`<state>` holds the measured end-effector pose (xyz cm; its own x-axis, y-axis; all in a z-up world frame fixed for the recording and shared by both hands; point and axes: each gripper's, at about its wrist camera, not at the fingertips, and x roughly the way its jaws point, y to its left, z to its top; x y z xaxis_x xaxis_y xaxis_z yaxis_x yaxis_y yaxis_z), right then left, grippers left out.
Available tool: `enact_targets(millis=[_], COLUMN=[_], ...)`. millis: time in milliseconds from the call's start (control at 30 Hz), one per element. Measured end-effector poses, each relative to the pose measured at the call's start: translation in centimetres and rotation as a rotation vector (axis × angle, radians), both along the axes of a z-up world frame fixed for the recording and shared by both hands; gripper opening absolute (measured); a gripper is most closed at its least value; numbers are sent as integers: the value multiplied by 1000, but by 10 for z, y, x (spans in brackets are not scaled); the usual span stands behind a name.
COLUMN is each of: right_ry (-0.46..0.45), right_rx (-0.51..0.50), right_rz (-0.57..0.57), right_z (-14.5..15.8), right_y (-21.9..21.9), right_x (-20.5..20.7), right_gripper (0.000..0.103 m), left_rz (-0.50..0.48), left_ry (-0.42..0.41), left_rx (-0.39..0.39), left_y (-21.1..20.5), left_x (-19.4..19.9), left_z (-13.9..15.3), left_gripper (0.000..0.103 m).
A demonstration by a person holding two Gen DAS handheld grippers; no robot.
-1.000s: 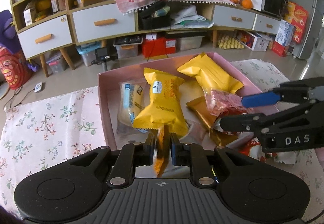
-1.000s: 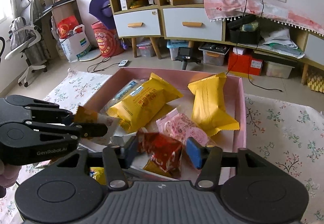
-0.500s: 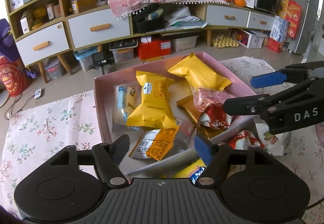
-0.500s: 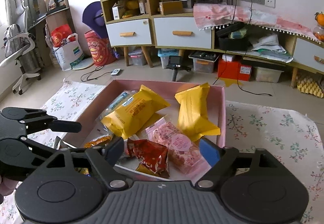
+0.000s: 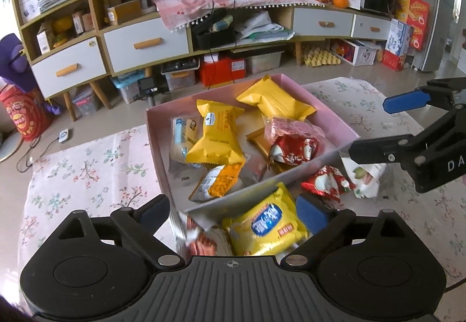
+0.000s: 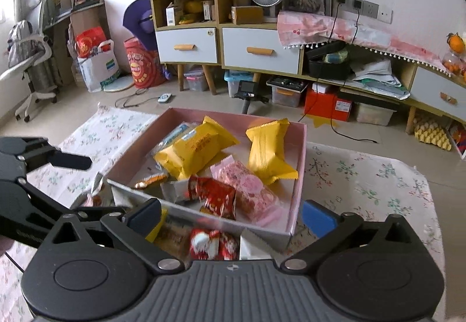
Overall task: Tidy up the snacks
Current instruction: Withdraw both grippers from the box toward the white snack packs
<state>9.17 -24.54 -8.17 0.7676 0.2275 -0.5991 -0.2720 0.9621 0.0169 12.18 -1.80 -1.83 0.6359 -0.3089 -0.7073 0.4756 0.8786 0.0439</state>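
Both tools wide and empty over the loose snacks

Left wrist view: the left tool [image 5: 233, 212] gapes wide, holding nothing, poised above the yellow-blue packet [image 5: 266, 221] lying on the surface just outside the pink box [image 5: 335, 121], likely the next pick. Right wrist view: the right tool [image 6: 233, 218] is spread wide too, empty, over the red wrapper [image 6: 211, 244] at the box's near wall; yellow packs [image 6: 269, 153] already sit inside, collected.

Both wrist cameras are looking forward and down, close over the counter, toward the far cabinets. Both are sharing the pink tray [image 5: 335, 121] [image 6: 301, 164], each catching the opposite gripper at its edge.
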Motion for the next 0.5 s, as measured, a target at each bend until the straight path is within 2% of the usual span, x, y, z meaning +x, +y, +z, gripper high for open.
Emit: enact_targets(millis=[200,500], right_ry=[0,-42], right_rx=[-49,-93], right_rz=[18,53], right_z=[3,-3], right_y=[7,21], right_x=[-21,-57], right_gripper=[88,88], left_rz=[5,15], left_ry=[4,-26], left_rx=[38,17], left_y=[3,20], left_x=[-22,-58], left_z=[7,-1], left_gripper=[97,100])
